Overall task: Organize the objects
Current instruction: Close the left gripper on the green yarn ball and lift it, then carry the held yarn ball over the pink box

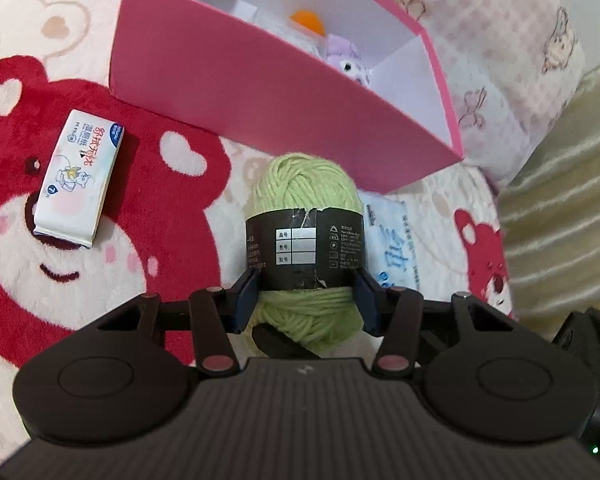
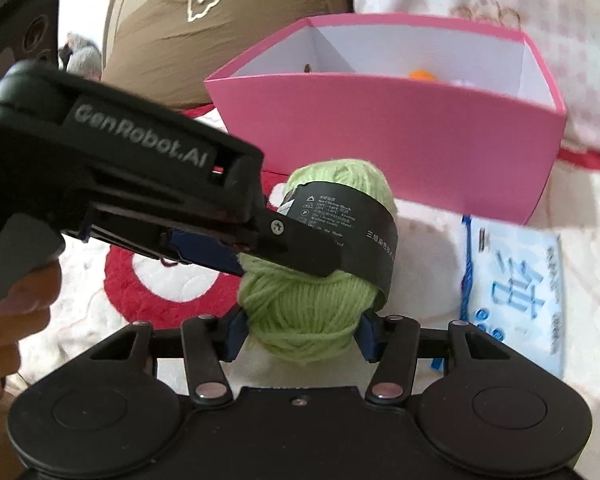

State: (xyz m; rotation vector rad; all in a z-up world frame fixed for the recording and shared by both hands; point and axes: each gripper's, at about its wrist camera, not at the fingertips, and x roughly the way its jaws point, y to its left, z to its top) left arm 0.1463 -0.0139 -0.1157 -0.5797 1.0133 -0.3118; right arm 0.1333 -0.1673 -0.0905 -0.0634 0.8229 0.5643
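we count one green yarn ball (image 1: pixel 306 240) with black band, above bear blanket (image 1: pixel 148 216) in front of pink box (image 1: pixel 236 92). left gripper (image 1: pixel 305 300) clamped on it at band; right gripper (image 2: pixel 300 330) clamped on its lower end. one box, holding one orange ball (image 1: pixel 306 20) and one purple plush (image 1: pixel 348 62). two tissue packs: white one (image 1: pixel 78 178) left, blue one (image 2: pixel 516 300) right.

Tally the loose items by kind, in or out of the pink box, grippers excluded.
Green yarn ball, gripped by both the left gripper and the right gripper: 1
Tissue packs: 2
Purple plush toy: 1
Orange ball: 1
Total: 5
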